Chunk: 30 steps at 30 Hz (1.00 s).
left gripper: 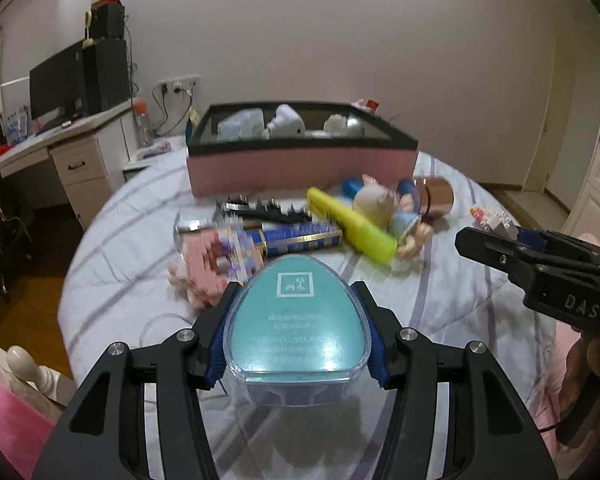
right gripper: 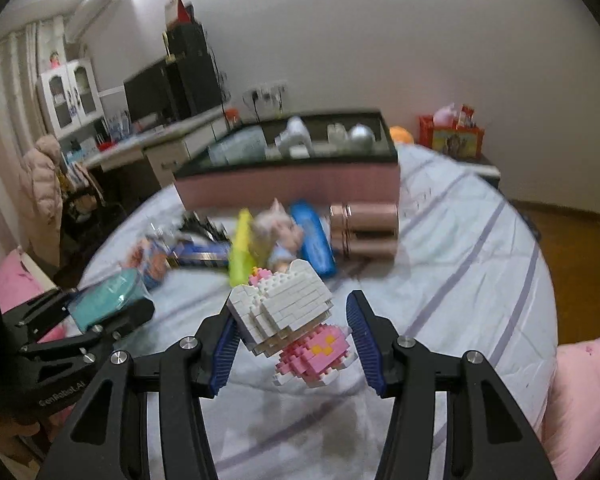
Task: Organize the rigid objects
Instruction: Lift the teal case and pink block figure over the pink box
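The left gripper (left gripper: 298, 334) holds a teal-lidded clear case (left gripper: 298, 328), its blue fingers (left gripper: 216, 344) pressed against both flanks of the case, lifted above the bed (left gripper: 452, 280) in front of the pink storage box (left gripper: 300, 168). The right gripper (right gripper: 292, 344) carries a white-and-pink brick figure (right gripper: 288, 320); the left finger touches the white blocks, while whether the right finger (right gripper: 362, 340) meets the figure cannot be told. This figure also hangs above the bed, nearer than the box and to the right of the case. Between both held items and the box lies a loose row on the striped bedcover: a pink brick figure (left gripper: 212, 260), a blue-and-gold tube (left gripper: 300, 236), a black comb (left gripper: 260, 208), a yellow highlighter (left gripper: 350, 226), a small doll (left gripper: 384, 208), a blue case (right gripper: 314, 240) and a rose-gold cylinder (right gripper: 366, 228), the last nearest the box's right end. Inside the box rest several pale objects (left gripper: 286, 122), blurred. Left of the box stands a counter (left gripper: 60, 136) bearing a dark monitor (left gripper: 58, 80).
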Each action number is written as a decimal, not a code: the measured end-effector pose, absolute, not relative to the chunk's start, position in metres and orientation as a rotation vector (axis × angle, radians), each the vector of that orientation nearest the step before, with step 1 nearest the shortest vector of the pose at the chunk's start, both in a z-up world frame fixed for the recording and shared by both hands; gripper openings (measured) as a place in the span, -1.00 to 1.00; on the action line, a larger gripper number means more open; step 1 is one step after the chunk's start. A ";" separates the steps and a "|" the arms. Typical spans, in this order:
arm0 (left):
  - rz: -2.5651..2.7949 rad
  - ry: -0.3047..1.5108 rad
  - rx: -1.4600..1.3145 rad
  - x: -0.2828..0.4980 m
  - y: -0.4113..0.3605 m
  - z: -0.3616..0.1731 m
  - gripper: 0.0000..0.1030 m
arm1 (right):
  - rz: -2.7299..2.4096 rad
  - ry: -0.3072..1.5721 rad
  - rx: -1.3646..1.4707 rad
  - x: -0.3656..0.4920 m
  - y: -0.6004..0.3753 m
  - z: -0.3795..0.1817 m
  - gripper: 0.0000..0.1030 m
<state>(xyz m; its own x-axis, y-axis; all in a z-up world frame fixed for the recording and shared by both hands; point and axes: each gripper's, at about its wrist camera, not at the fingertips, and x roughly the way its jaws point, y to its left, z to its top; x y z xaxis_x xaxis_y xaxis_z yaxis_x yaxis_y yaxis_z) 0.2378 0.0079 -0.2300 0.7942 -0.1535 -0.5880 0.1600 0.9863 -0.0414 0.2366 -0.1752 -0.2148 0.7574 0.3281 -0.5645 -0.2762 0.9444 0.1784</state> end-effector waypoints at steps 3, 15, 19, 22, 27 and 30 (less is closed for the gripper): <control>-0.147 0.585 0.006 0.235 0.011 -0.218 0.07 | 0.336 0.588 0.075 0.230 -0.169 -0.204 0.04; -0.113 0.443 0.012 0.225 0.008 -0.174 0.07 | 0.351 0.475 0.085 0.217 -0.160 -0.175 0.04; -0.109 0.386 0.029 0.217 0.003 -0.156 0.07 | 0.345 0.413 0.077 0.210 -0.157 -0.157 0.04; -0.109 0.352 0.034 0.212 0.000 -0.140 0.07 | 0.336 0.359 0.076 0.203 -0.155 -0.143 0.04; -0.111 0.298 0.035 0.204 -0.003 -0.120 0.08 | 0.309 0.287 0.062 0.193 -0.154 -0.124 0.04; -0.112 0.273 0.032 0.200 -0.005 -0.111 0.08 | 0.306 0.266 0.069 0.192 -0.155 -0.117 0.04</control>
